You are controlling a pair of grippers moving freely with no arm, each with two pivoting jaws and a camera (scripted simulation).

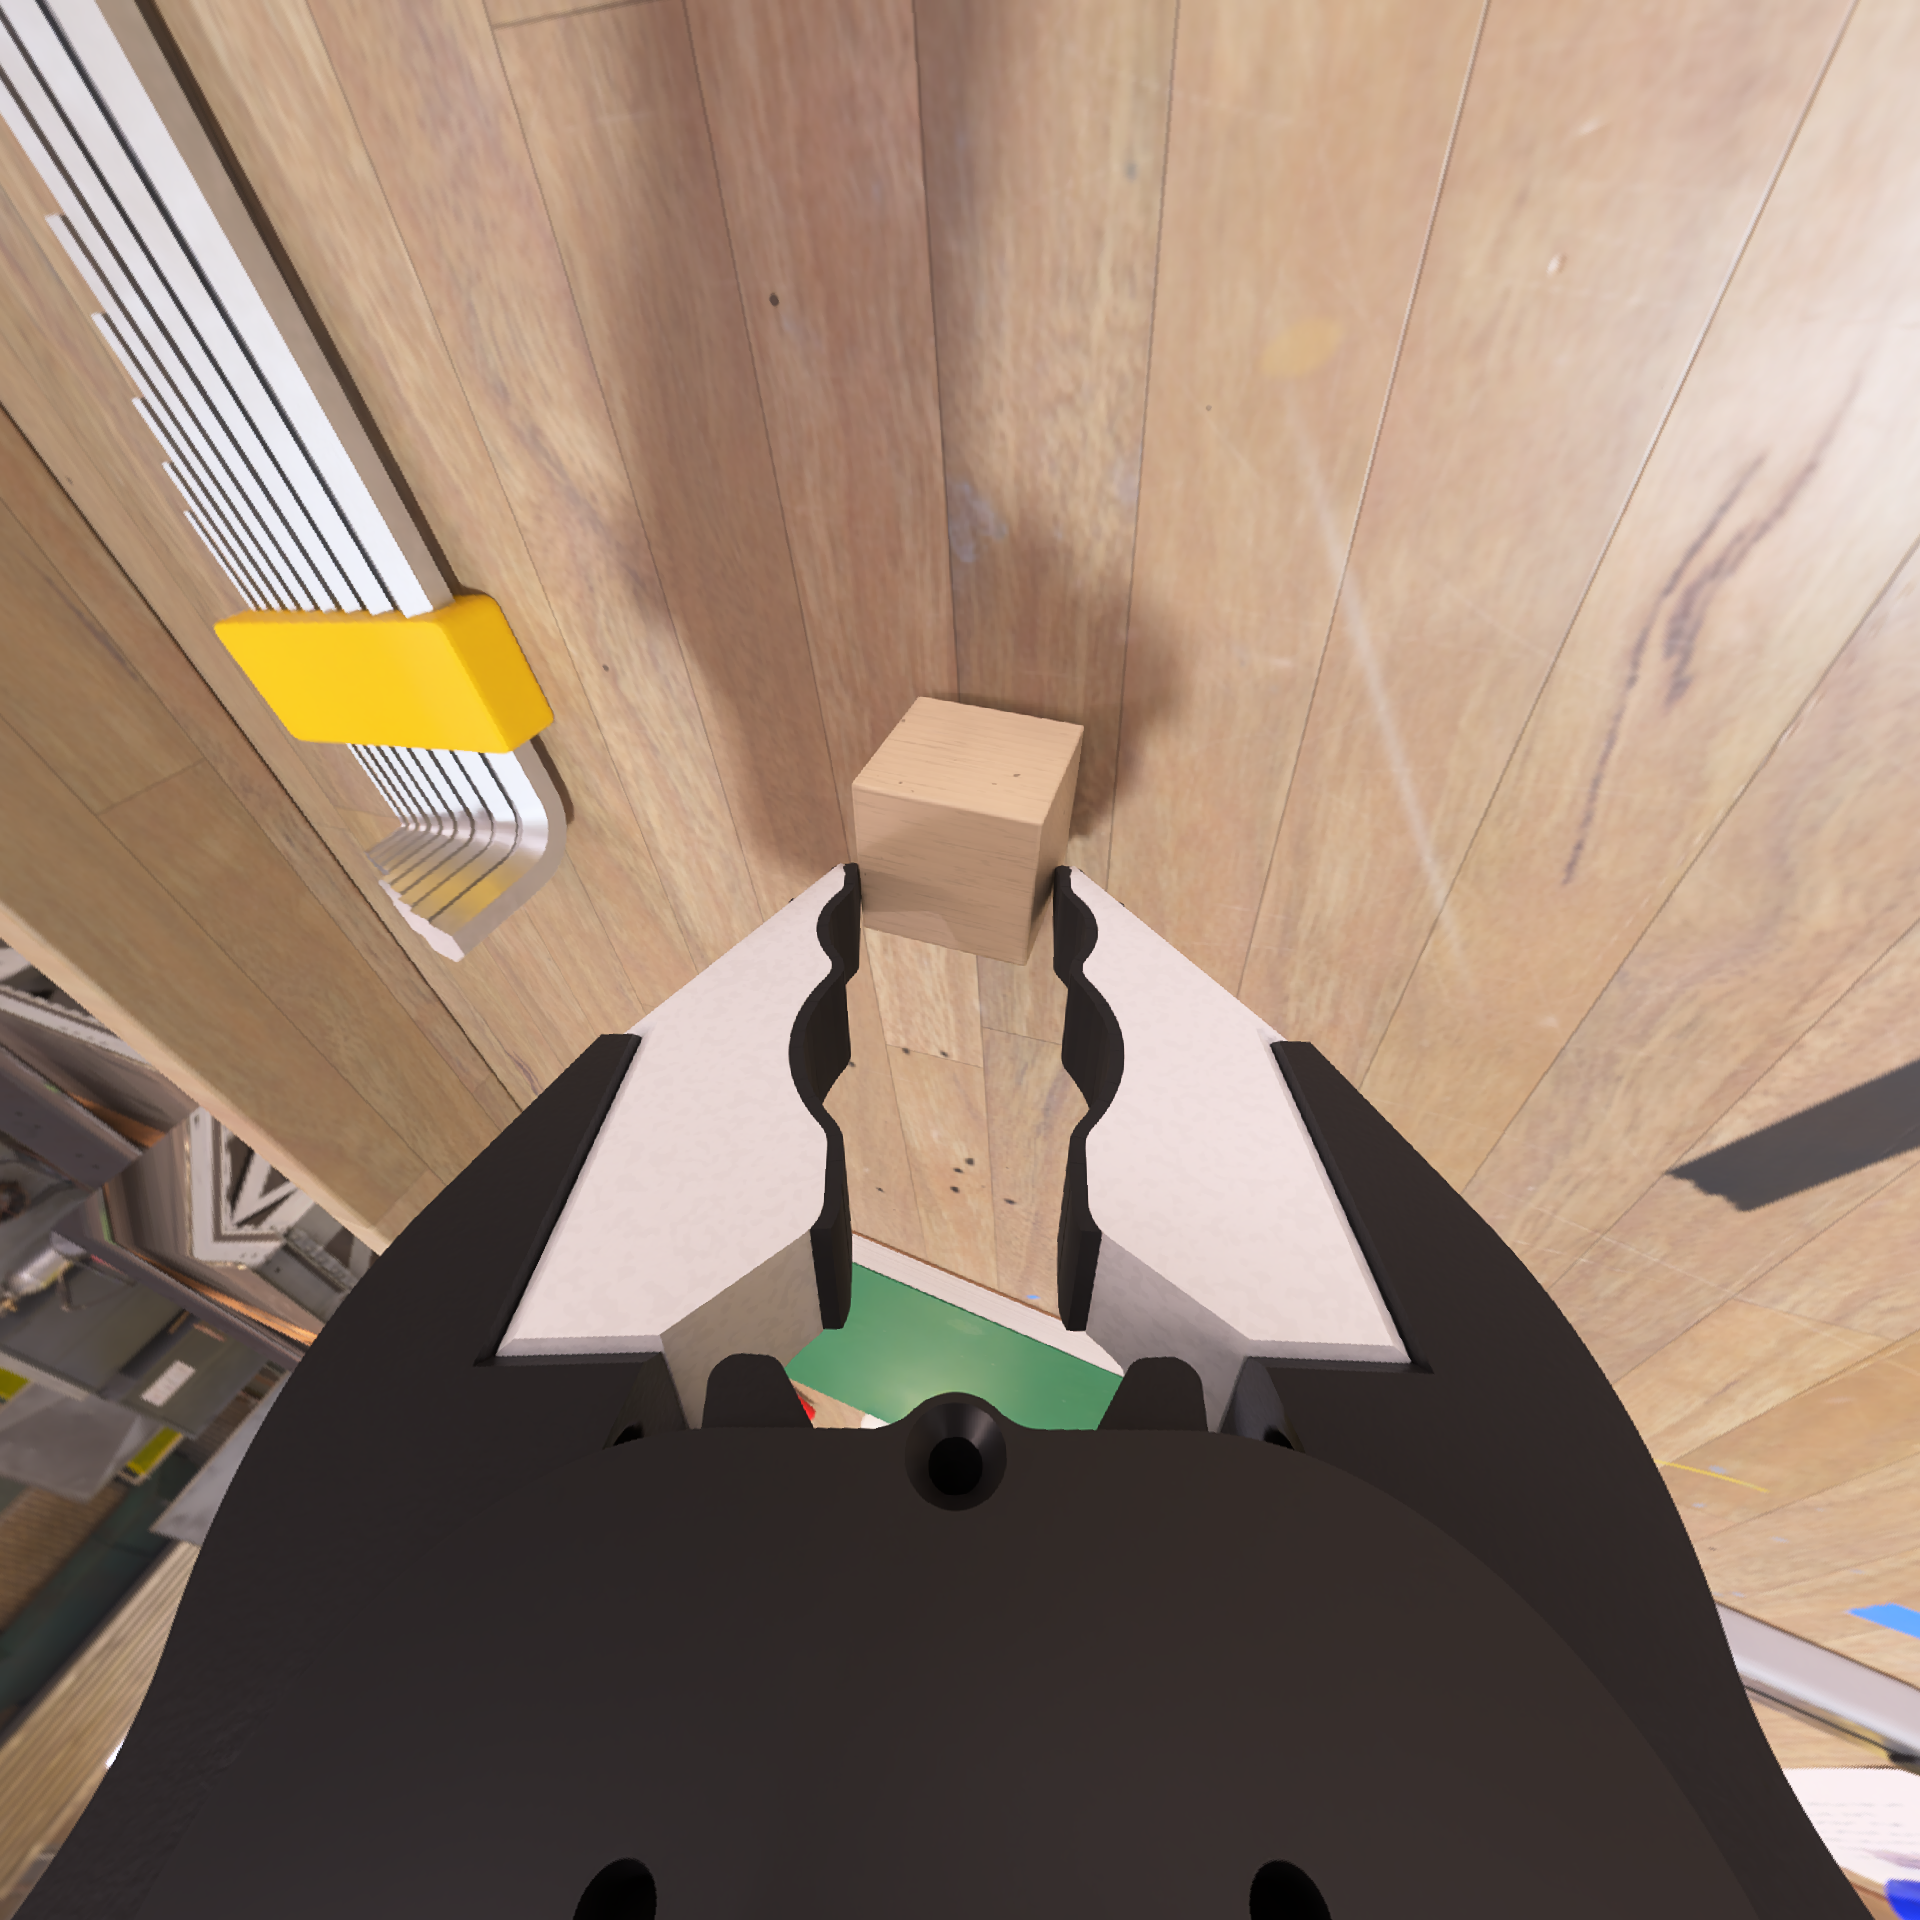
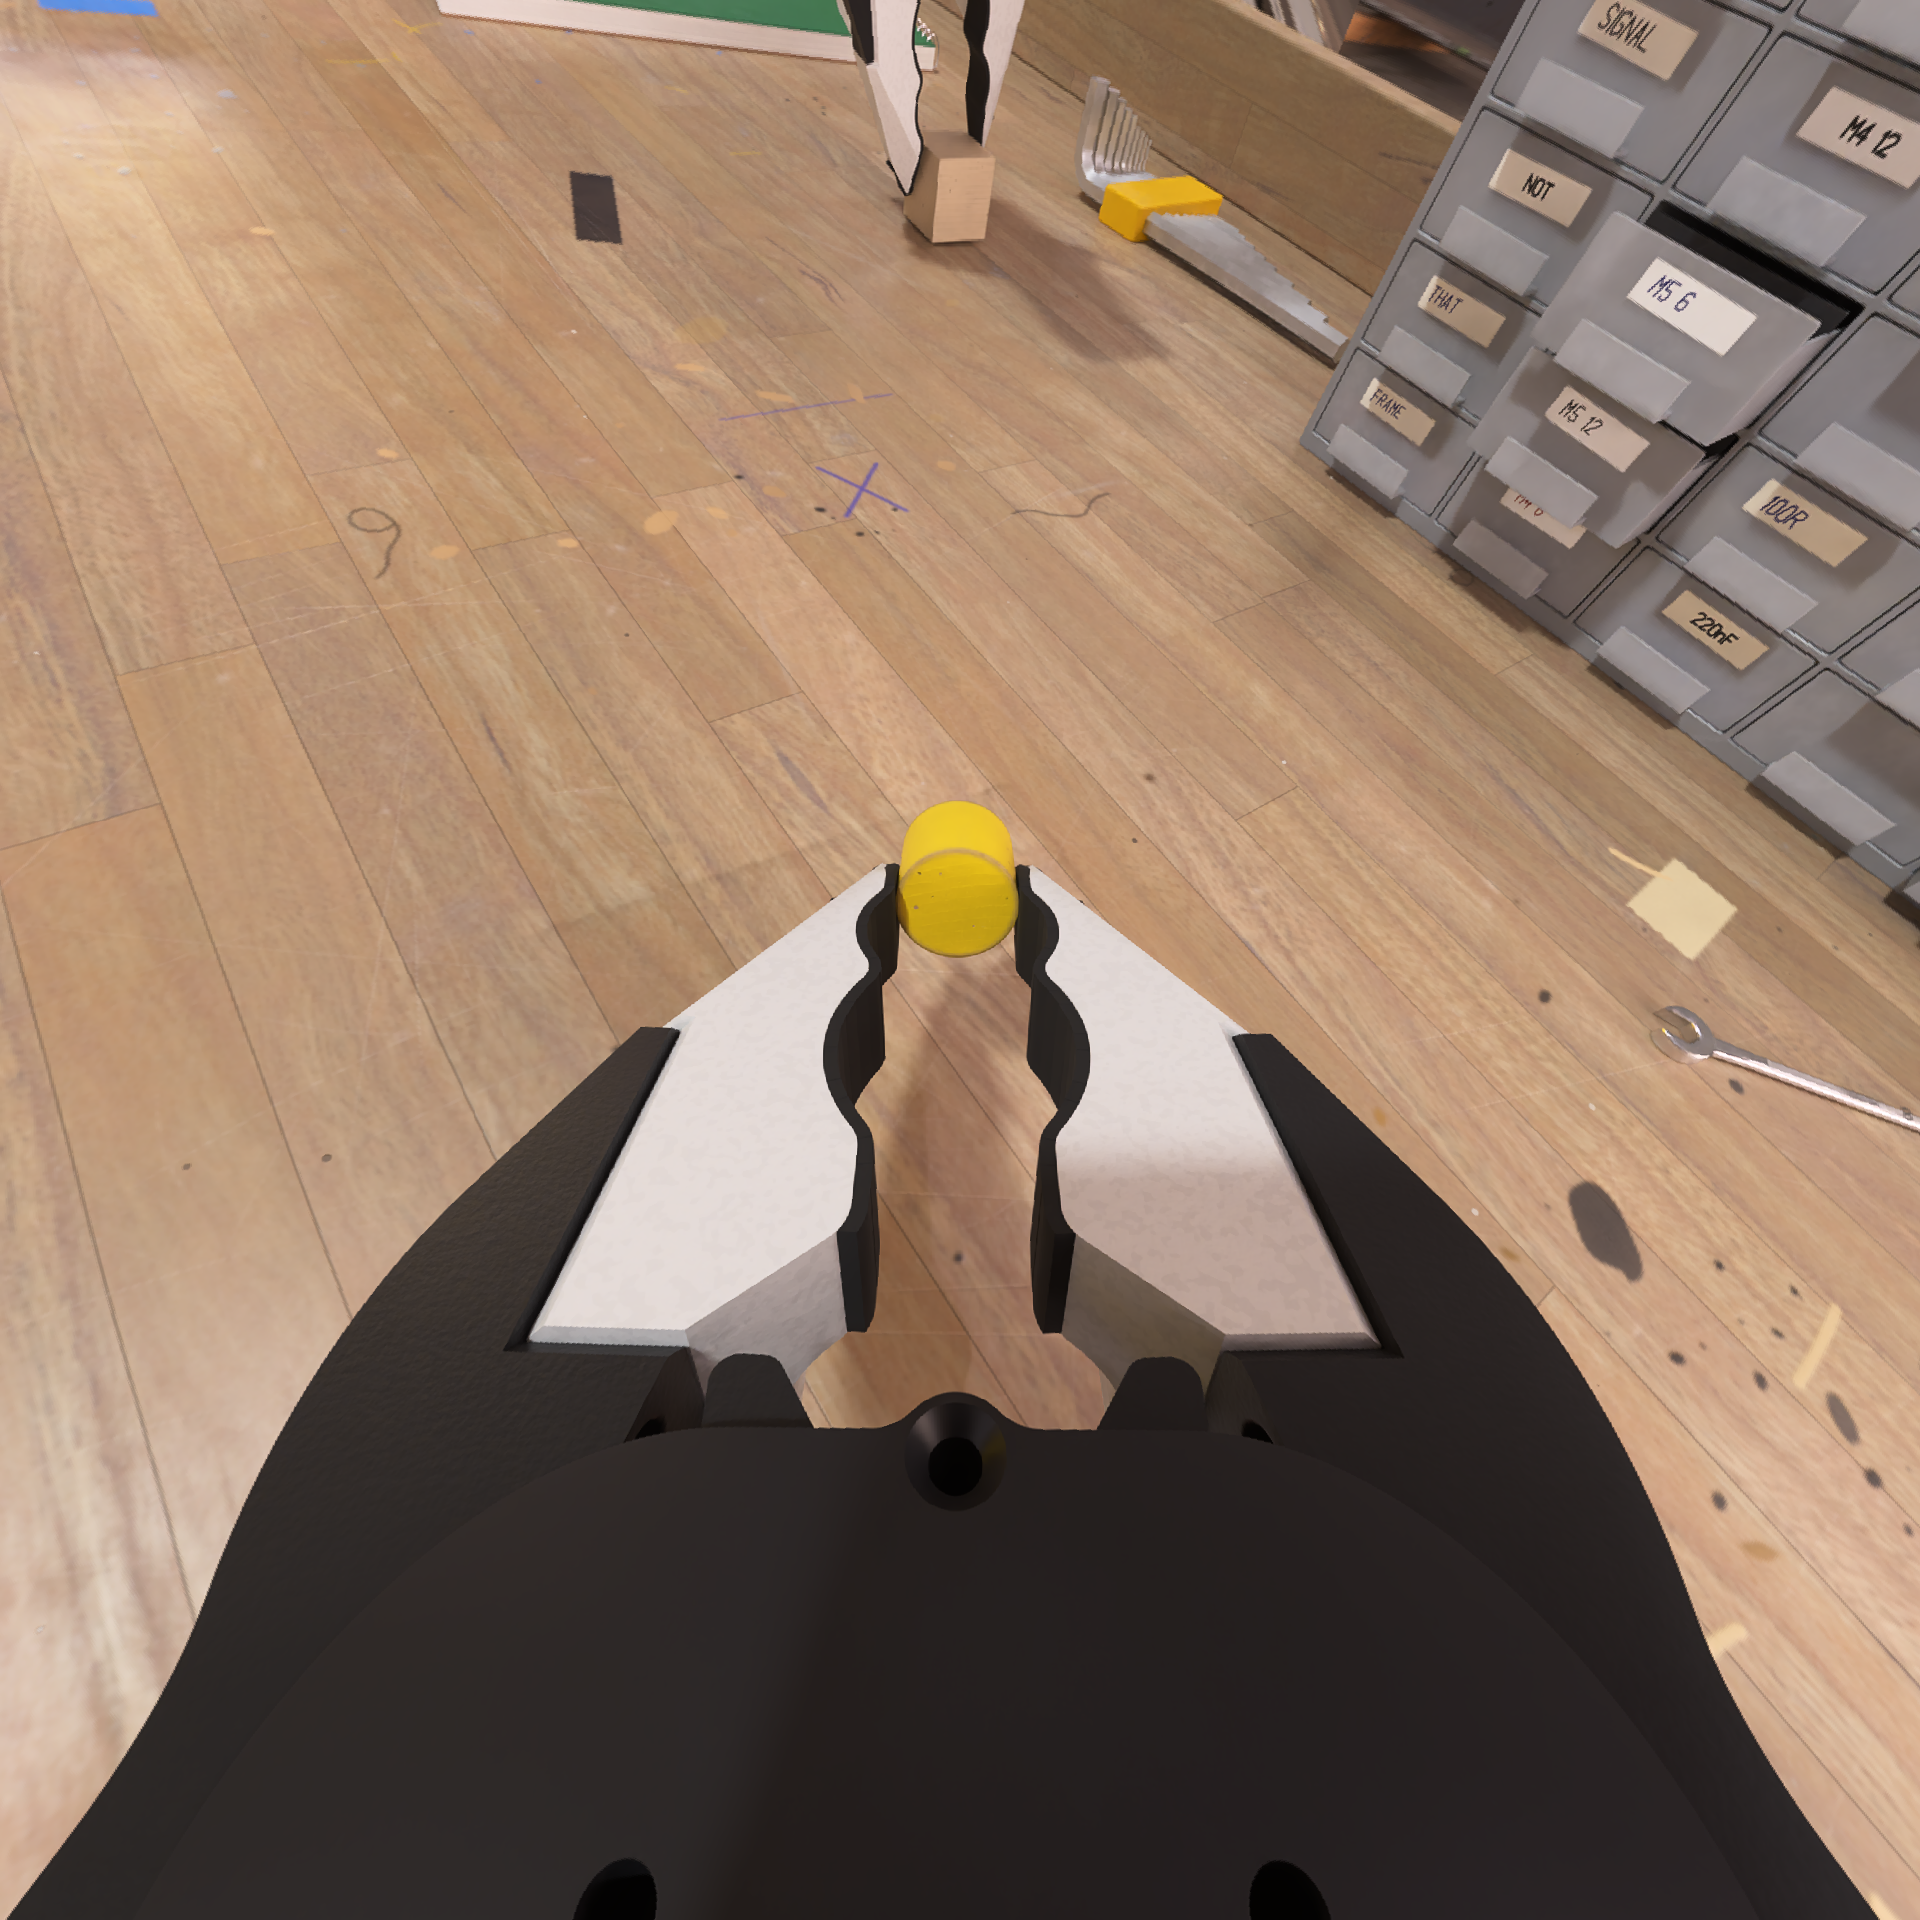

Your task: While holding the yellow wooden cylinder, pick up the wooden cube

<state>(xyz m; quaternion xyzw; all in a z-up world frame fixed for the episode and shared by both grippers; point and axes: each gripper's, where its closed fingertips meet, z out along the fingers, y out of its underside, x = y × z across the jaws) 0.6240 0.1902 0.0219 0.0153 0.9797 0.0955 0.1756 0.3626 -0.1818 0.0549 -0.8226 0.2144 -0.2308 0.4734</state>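
The pale wooden cube (image 1: 961,821) sits between the fingertips of my left gripper (image 1: 956,894), which is shut on its two sides over the wooden table. I cannot tell whether the cube touches the table. In the right wrist view the left gripper (image 2: 943,161) comes down from the top edge onto the cube (image 2: 956,203). My right gripper (image 2: 956,899) is shut on the yellow wooden cylinder (image 2: 956,883), which is held at the fingertips above the table with one flat end facing the camera.
A set of hex keys in a yellow holder (image 1: 384,675) lies left of the cube and also shows in the right wrist view (image 2: 1158,203). A grey drawer cabinet (image 2: 1662,364) stands at the right. A wrench (image 2: 1766,1070), a black tape strip (image 2: 595,206) and a green mat (image 2: 675,16) lie on the table.
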